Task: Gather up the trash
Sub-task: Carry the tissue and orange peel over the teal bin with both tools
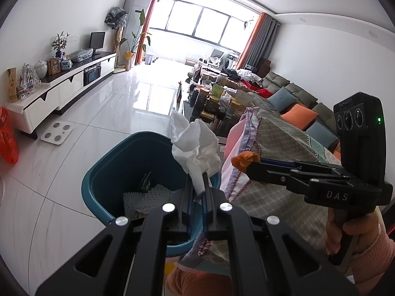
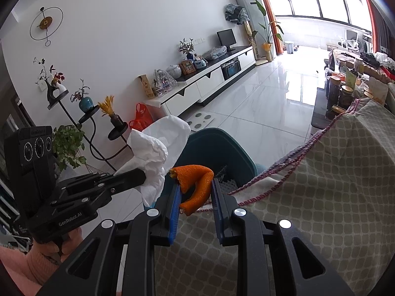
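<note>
My left gripper point(image 1: 198, 175) is shut on a crumpled white tissue point(image 1: 195, 145) and holds it above the far rim of a teal trash bin point(image 1: 103, 172). The bin holds white foam netting point(image 1: 143, 197) and other scraps. My right gripper point(image 2: 195, 185) is shut on a curled orange peel point(image 2: 197, 180) at the edge of the cloth-covered table, just short of the bin point(image 2: 217, 148). The right gripper also shows in the left wrist view point(image 1: 249, 164) with the peel point(image 1: 244, 160). The left gripper point(image 2: 140, 176) and its tissue point(image 2: 153, 153) show in the right wrist view.
A checked tablecloth with purple trim point(image 2: 321, 172) covers the table beside the bin. A white TV cabinet point(image 1: 61, 91) runs along the left wall. A bathroom scale point(image 1: 57, 132) and an orange bag point(image 1: 7, 138) lie on the tiled floor. A cluttered coffee table point(image 1: 212, 98) and sofa point(image 1: 296, 103) stand beyond.
</note>
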A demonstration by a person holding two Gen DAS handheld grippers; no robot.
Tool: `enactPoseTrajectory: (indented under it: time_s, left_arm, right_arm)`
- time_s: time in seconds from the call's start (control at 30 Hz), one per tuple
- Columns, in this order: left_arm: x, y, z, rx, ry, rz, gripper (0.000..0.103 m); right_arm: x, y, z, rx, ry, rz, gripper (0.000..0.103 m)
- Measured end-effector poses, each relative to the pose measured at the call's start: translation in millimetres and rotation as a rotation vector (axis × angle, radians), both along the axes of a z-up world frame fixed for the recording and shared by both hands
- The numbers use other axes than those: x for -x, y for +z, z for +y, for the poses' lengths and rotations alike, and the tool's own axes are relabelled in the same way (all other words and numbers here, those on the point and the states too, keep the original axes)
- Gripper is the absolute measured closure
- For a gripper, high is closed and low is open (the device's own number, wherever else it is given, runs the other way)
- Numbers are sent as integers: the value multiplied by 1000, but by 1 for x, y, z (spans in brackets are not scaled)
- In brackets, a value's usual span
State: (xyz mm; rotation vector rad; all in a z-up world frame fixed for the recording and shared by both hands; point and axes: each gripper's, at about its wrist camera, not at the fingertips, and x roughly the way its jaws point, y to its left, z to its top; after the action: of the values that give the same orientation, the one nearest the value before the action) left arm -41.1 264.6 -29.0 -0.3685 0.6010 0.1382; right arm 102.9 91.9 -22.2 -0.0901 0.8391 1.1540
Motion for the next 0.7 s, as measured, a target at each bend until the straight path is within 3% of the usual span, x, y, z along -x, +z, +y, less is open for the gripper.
enactPoseTrajectory:
  time_s: [0.7]
  left_arm:
    - [-9, -13, 12, 17, 32, 47, 96]
  right_arm:
    - [-1, -6, 28, 39, 21, 7, 79]
